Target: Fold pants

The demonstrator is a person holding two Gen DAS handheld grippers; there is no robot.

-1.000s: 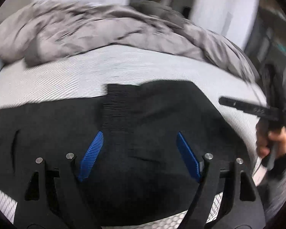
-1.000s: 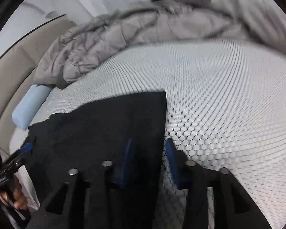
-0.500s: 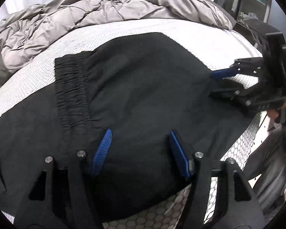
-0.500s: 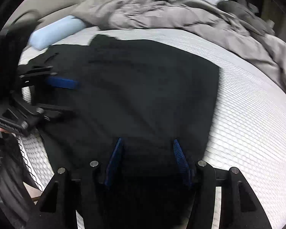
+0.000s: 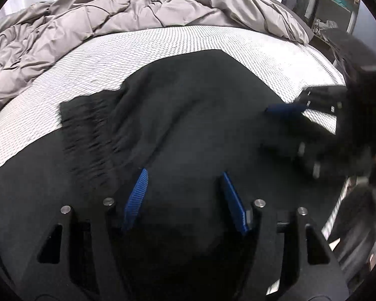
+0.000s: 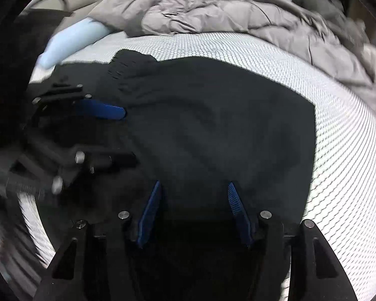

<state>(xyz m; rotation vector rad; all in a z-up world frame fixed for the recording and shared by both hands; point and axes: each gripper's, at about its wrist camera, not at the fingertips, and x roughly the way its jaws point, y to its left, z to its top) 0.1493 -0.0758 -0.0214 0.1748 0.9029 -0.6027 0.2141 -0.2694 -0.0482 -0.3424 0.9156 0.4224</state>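
Left gripper (image 5: pixel 183 175) jaws narrowed yet apart, right gripper (image 6: pixel 194 188) apart, both lower over black pants (image 5: pixel 188 115).

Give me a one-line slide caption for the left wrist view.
Left gripper open over black pants on white mattress; right gripper alongside.

We cannot make out the right gripper (image 5: pixel 285 125) in the left wrist view: it is motion-blurred. The black pants (image 5: pixel 188 125) run under both grippers' bodies, their near edge hidden. We see the shelving (image 5: pixel 338 7) too blurred to identify its contents.
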